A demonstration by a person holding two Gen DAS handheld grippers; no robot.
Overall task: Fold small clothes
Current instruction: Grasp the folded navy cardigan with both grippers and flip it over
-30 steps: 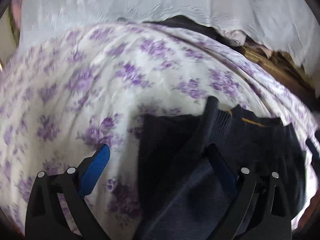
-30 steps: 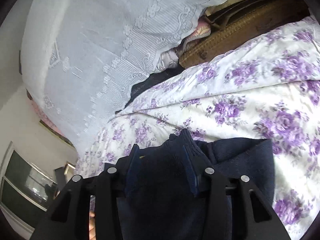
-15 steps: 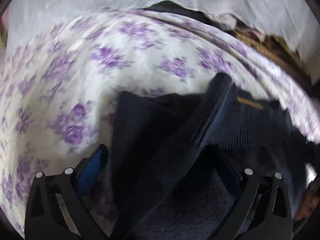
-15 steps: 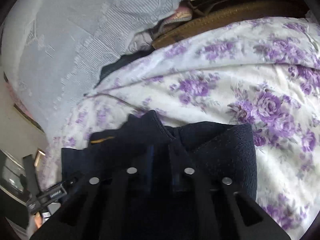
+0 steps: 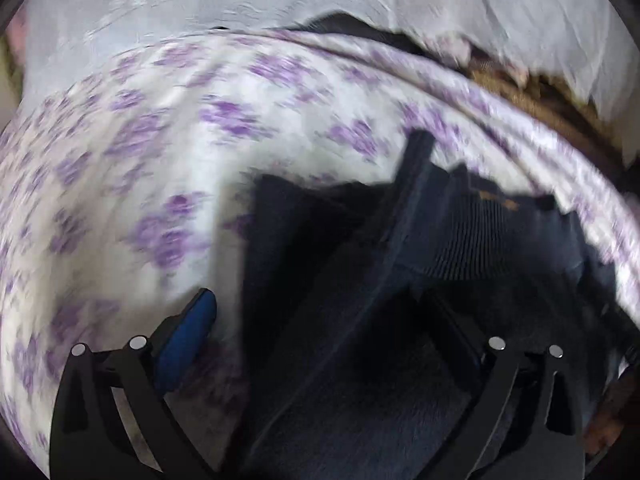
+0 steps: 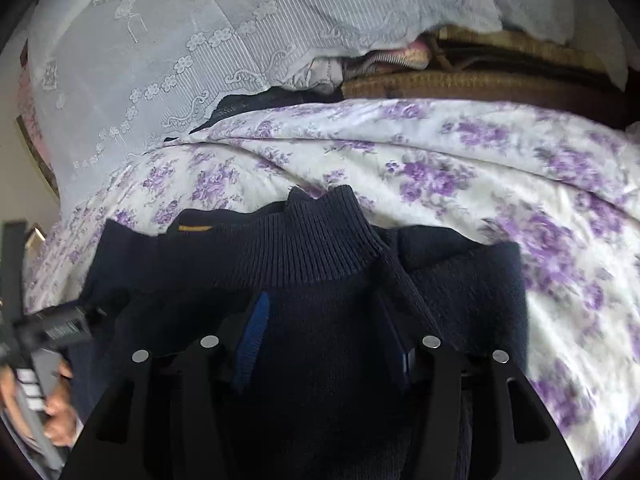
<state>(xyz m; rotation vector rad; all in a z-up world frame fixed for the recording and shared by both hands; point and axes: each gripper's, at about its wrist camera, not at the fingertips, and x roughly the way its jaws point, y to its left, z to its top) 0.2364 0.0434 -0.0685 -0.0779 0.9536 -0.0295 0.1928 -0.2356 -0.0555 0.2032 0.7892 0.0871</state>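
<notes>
A dark navy knit sweater point(image 6: 320, 256) with a ribbed collar and a small orange tag lies on the purple-flowered bedsheet point(image 6: 460, 168). My right gripper point(image 6: 324, 336) hovers over its body just behind the collar. Its jaws are opening, with sweater fabric bunched between the blue pads point(image 6: 252, 340). In the left wrist view the sweater point(image 5: 472, 240) fills the lower right, a folded edge running diagonally up. My left gripper point(image 5: 320, 320) stands wide open across that edge, one blue pad point(image 5: 188, 340) over the sheet point(image 5: 140, 160), the other finger over the dark knit.
White lace cloth point(image 6: 180, 40) hangs behind the bed. A woven basket point(image 6: 460, 80) with striped clothes sits at the back right, and another dark garment point(image 6: 256, 104) peeks out under the lace. The left gripper's body and a hand point(image 6: 60, 412) show at the lower left.
The right gripper's jaws narrowed on the sweater, then spread apart again. That gripper rolled and moved, so the collar now lies flat ahead of it. The left gripper stayed wide and barely moved.
</notes>
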